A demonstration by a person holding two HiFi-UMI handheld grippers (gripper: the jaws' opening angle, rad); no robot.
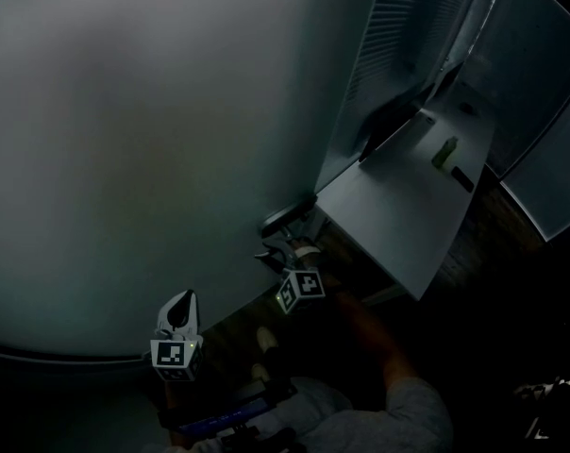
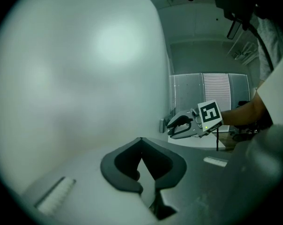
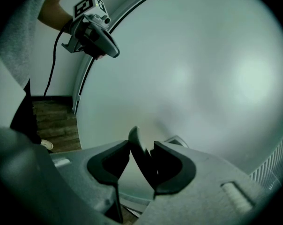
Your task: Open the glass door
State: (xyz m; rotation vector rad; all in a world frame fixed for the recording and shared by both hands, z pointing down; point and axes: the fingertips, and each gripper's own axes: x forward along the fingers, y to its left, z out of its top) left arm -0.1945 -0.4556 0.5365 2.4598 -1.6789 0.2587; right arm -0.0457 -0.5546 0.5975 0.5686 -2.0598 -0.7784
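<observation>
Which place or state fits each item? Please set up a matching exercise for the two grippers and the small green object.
Things:
1. left gripper
2. right gripper
3. green object

Places or states:
a. lying on the white table
b. shut on the door handle
c. shut with nothing in it

Pairs: 1-c, 2-b, 3-a.

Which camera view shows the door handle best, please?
The right gripper view: the door handle sits large and central, gripped between the jaws of the right tool. The head view shows it small and dark on the glass door; in the left gripper view the right tool mostly hides it.
</observation>
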